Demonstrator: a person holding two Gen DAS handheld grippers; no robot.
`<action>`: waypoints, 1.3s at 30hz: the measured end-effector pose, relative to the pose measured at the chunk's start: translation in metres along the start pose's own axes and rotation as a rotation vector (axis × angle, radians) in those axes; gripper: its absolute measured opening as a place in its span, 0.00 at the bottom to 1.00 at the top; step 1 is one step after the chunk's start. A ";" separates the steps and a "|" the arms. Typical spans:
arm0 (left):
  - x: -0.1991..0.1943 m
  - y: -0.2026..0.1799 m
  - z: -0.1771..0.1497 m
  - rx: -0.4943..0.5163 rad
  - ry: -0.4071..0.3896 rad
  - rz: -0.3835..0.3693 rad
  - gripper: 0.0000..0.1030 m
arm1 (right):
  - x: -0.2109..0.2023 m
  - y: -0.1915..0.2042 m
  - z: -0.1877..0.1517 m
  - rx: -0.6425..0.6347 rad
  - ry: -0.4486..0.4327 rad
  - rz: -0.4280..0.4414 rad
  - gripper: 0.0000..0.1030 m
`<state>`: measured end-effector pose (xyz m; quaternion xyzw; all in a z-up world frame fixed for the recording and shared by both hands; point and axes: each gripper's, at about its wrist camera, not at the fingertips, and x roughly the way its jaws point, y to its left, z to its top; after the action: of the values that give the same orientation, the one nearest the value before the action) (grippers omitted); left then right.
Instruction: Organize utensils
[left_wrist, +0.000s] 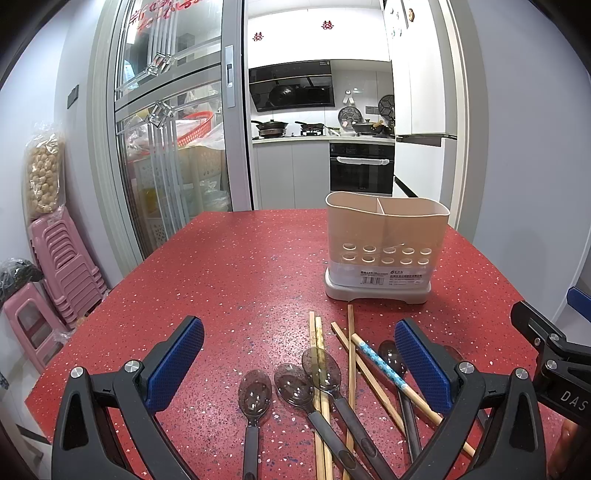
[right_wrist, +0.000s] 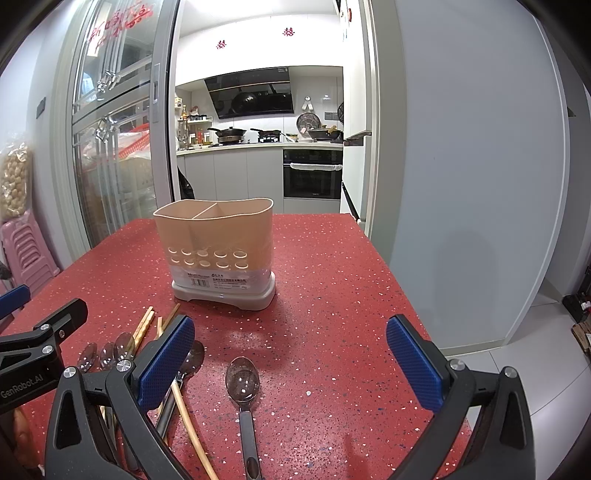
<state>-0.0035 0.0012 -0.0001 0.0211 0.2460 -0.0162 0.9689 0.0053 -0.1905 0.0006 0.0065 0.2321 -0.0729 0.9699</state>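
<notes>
A beige two-compartment utensil holder (left_wrist: 386, 236) stands on the red speckled table (left_wrist: 240, 266); it also shows in the right wrist view (right_wrist: 218, 240). Several clear spoons with dark handles (left_wrist: 255, 397) and wooden chopsticks (left_wrist: 351, 369) lie mixed in front of it. My left gripper (left_wrist: 299, 365) is open above them, holding nothing. My right gripper (right_wrist: 290, 363) is open and empty, with one spoon (right_wrist: 242, 380) lying between its fingers on the table. Other spoons (right_wrist: 107, 356) and chopsticks (right_wrist: 146, 325) lie to its left.
Stacked pink stools (left_wrist: 62, 266) stand left of the table. A glass sliding door (left_wrist: 166, 129) and a kitchen with an oven (left_wrist: 360, 170) are behind. A grey wall (right_wrist: 480, 184) stands to the right. The other gripper shows at the edge of each view (left_wrist: 554, 354).
</notes>
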 end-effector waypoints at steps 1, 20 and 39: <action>0.000 0.000 0.000 0.000 0.000 0.000 1.00 | 0.000 0.000 0.000 0.000 0.000 0.000 1.00; 0.000 -0.001 0.000 0.001 0.001 0.001 1.00 | 0.000 0.001 0.000 0.000 0.001 0.002 1.00; -0.002 0.000 -0.001 -0.001 0.008 0.005 1.00 | 0.002 0.007 -0.001 -0.005 0.004 0.005 1.00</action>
<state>-0.0062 0.0008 0.0002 0.0212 0.2499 -0.0135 0.9679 0.0079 -0.1835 -0.0011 0.0048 0.2342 -0.0701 0.9696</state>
